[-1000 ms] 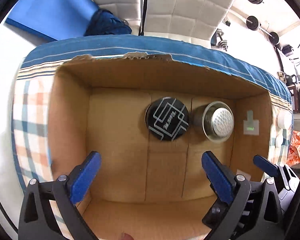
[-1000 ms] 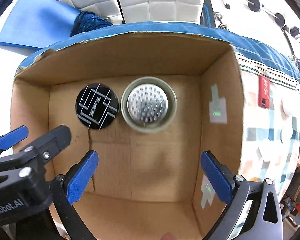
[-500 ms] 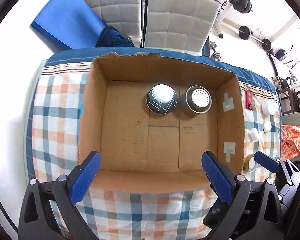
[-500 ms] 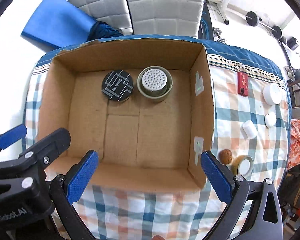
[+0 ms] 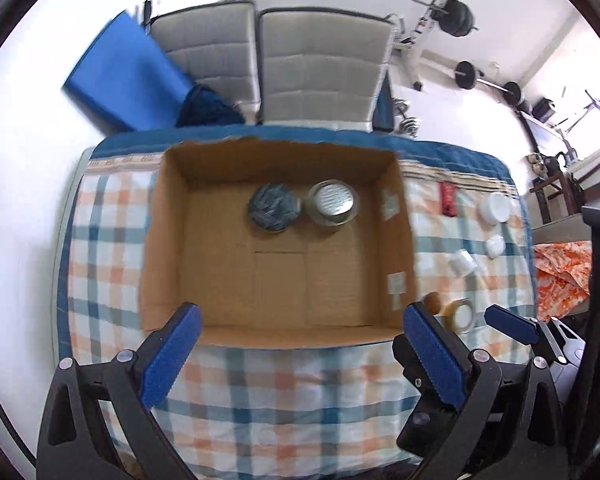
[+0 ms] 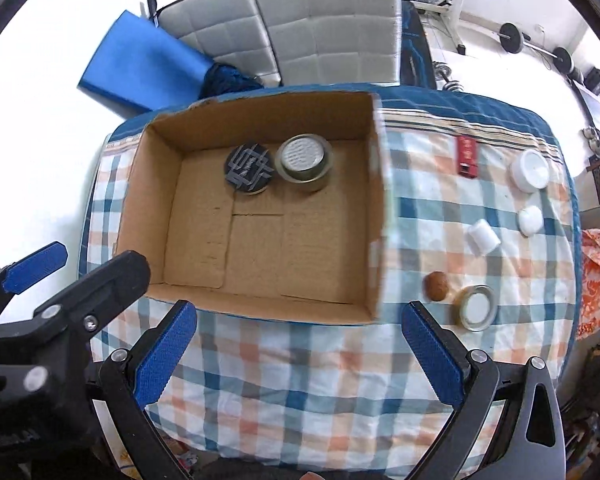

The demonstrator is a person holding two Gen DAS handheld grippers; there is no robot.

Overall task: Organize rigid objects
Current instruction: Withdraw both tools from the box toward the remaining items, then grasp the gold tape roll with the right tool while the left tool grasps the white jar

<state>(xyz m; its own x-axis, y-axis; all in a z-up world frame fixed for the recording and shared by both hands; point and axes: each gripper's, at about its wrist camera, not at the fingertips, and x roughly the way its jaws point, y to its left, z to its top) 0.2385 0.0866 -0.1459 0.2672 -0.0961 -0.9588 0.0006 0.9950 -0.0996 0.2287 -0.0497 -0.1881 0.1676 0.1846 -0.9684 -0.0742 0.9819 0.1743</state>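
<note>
Checked cloth point(image 6: 300, 380) | cardboard box point(image 6: 256, 304) | chairs point(image 6: 320, 28) behind (barbells point(image 5: 456, 20) too) | both tools spread wide, empty

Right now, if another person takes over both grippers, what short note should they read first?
Left gripper: open, holds nothing, above the near edge of the box.
Right gripper: open, holds nothing, beside it.
Done: black tin and metal can stand side by side at the back of the cardboard box.
Left, on the checked cloth to the right of the box: red case, big white lid, small white lid, white cylinder, brown nut, tape roll.
The nut and tape roll lie nearest the right gripper.
</note>
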